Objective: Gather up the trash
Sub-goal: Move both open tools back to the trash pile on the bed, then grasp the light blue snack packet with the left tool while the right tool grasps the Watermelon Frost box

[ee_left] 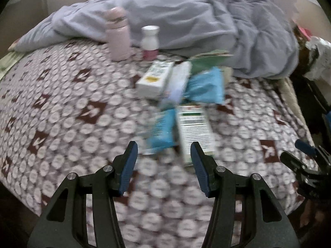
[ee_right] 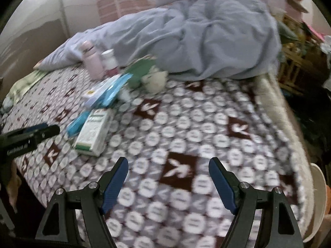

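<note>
Nearest of all, the left gripper (ee_left: 164,149) hangs over the patterned bedspread (ee_left: 62,107) with its blue pads apart and nothing between them; a green-and-white carton (ee_left: 194,130) lies just beyond its tips. The right gripper (ee_right: 168,165) stands wider still, also empty, over bare bedspread well to the right of the litter.

The trash sits in a loose heap mid-bed: that carton, a blue wrapper (ee_left: 162,132) beside it, a second blue packet (ee_left: 206,86), a white box with a yellow mark (ee_left: 155,78) and a green packet (ee_left: 206,61) half tucked under the rumpled grey-blue quilt (ee_left: 206,24). Motion blur smears the print, so no label can be read. Behind the heap stand a pink flask (ee_left: 119,35) and a white-capped bottle (ee_left: 150,42). A pale, fuzzy lump (ee_right: 156,80) near the quilt's edge is too blurred to name. Clutter at the bed's right side is cut off and dark.
</note>
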`<state>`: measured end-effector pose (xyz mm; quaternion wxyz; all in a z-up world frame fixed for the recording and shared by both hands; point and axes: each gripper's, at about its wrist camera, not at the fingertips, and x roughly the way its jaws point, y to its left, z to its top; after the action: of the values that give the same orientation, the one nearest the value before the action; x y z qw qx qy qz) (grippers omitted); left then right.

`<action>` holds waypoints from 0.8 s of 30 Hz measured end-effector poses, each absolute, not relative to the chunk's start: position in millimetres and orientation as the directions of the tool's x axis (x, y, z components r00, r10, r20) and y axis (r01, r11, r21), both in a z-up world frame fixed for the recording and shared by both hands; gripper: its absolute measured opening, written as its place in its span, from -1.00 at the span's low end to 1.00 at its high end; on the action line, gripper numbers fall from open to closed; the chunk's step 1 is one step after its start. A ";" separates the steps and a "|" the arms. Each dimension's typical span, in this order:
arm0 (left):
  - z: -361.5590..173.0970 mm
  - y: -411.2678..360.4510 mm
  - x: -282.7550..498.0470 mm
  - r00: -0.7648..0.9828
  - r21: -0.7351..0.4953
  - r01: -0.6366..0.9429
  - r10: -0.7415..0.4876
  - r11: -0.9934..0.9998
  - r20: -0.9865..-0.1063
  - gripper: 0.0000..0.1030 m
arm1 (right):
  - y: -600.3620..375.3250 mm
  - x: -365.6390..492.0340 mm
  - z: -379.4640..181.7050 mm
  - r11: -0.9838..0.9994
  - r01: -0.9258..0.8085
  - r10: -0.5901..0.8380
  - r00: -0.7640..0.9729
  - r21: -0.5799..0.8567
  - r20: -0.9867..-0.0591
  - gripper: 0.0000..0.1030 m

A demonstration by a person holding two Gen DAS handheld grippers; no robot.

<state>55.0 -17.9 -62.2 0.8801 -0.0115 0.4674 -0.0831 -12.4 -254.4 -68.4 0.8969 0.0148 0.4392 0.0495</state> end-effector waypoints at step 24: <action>-104.9 -12.1 112.1 0.419 -0.207 0.187 -0.269 0.960 -0.867 -0.45 | -197.4 30.4 -92.6 0.972 -0.196 0.213 0.500 0.130 -0.839 0.51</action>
<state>112.1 -12.1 -104.9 0.8414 -0.0392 0.5218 -0.1354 30.4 -197.4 -92.6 0.8660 0.0087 0.4859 0.1178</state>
